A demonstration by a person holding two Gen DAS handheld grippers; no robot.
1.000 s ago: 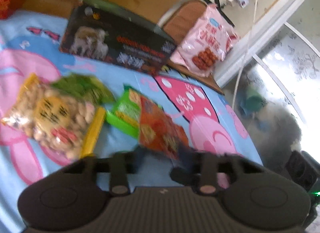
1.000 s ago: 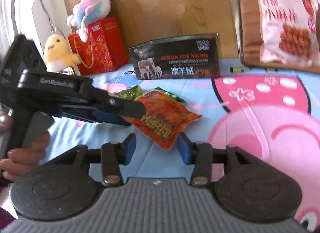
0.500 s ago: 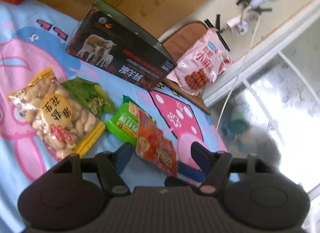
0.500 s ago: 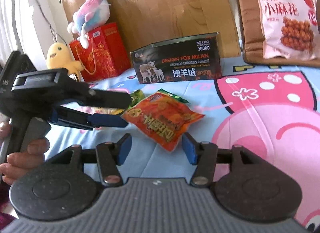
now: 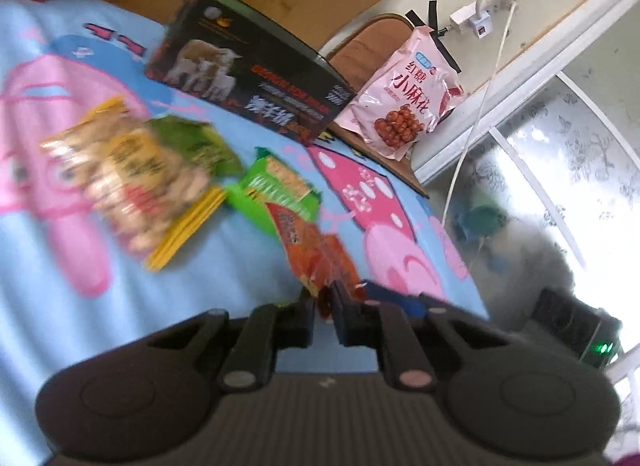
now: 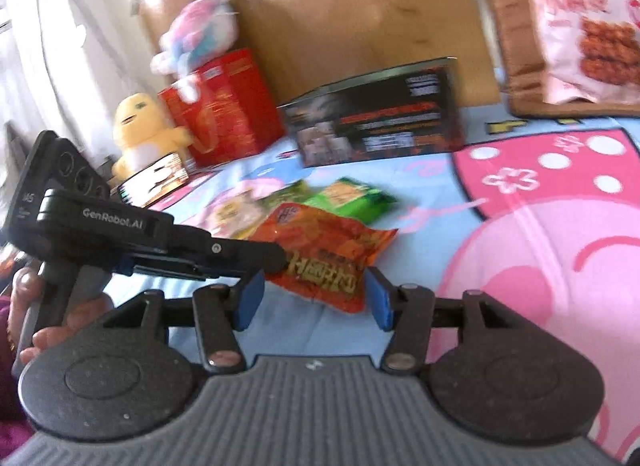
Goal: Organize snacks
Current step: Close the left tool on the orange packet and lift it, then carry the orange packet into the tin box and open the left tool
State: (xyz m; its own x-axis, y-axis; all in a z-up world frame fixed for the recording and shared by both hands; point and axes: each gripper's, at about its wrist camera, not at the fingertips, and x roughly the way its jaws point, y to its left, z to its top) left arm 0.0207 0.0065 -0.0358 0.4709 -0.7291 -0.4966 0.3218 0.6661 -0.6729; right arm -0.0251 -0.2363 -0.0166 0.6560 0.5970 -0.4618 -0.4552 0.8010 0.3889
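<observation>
Pinching near edge of orange snack packet (image 5: 316,254), left gripper (image 5: 324,306) closing, jaws nearly together on packet corner. Packet lying on blue cartoon bedsheet (image 5: 100,306), just beside green snack packet (image 5: 280,189). Peanut bag (image 5: 140,189) lying further left, blurred. Right gripper (image 6: 312,300) holding jaws apart, straddling packet's lower end (image 6: 320,258), pads seemingly not pressing. Pink snack bag (image 5: 404,101) leaning beside dark box (image 5: 248,65).

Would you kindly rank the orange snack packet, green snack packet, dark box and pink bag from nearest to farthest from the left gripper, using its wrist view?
1. Orange snack packet, between the left gripper's closing fingers.
2. Green snack packet, just beyond.
3. Dark box, farther back.
4. Pink bag, back right.
</observation>
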